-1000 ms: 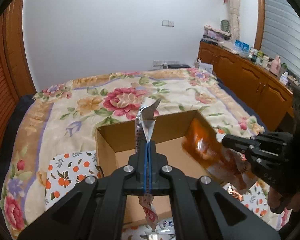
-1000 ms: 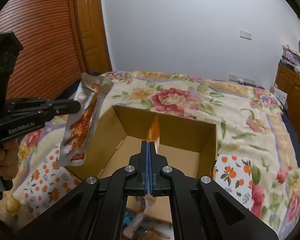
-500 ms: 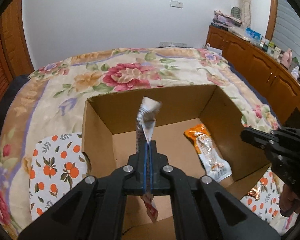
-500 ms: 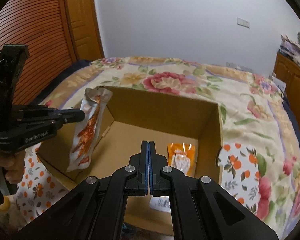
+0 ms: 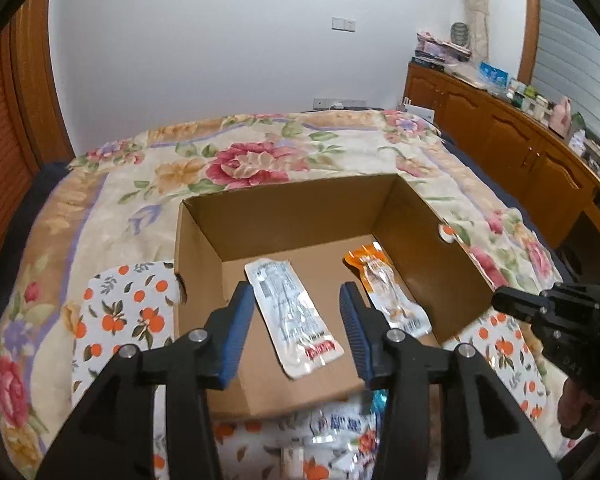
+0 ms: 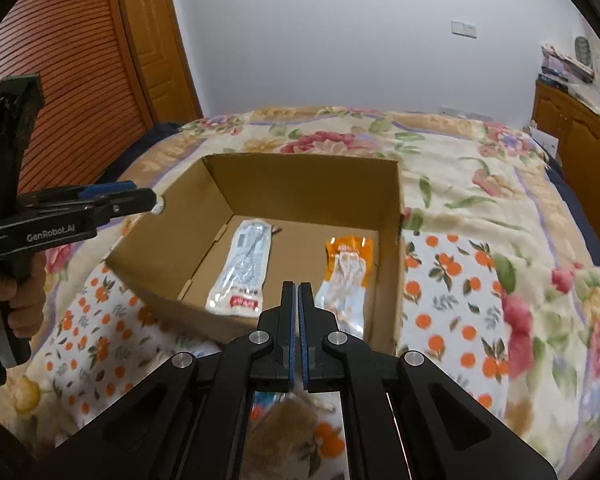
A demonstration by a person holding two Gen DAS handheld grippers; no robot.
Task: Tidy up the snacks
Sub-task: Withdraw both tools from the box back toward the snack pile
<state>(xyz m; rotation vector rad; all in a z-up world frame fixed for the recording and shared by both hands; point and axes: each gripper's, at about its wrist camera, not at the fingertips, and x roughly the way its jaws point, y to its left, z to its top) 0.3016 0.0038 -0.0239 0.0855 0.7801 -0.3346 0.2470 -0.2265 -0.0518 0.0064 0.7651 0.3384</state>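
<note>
**Two snacks in the box, more waiting below**

You're holding the left gripper (image 5: pixel 296 320) over the box (image 5: pixel 300 216), w/ its blue pads (image 5: pixel 236 332) standing apart. Its jaws have just been opening, and nothing is sitting between them now. The white snack pack (image 5: pixel 294 316) is lying flat on the box floor, seen thru the gap, in the middle of the left wrist view. That's prob. why the pads are spread: you're letting the pack go so it can rest inside.

The orange snack pack (image 5: pixel 384 292) is lying flat too, just beside the white one, nearer the right wall of the box. The two aren't touching. Side by side like that, they're leaving room for more.

The right gripper (image 6: pixel 299 320) is pressed together, w/ nothing pinched in it. It's pointing down at the near edge of the box, bottom middle of the right wrist view. An empty, shut gripper there looks like it's done w/ its drop & is free for the next pick.

The box is sitting on the flowered bed cover (image 6: pixel 480 184), open top up, so dropping things in is easy.

More wrapped snacks (image 5: pixel 332 428) are lying on the bed at the bottom of the left wrist view, close to you. They're blurry, so I can't tell what kind. They're prob. next.
</note>
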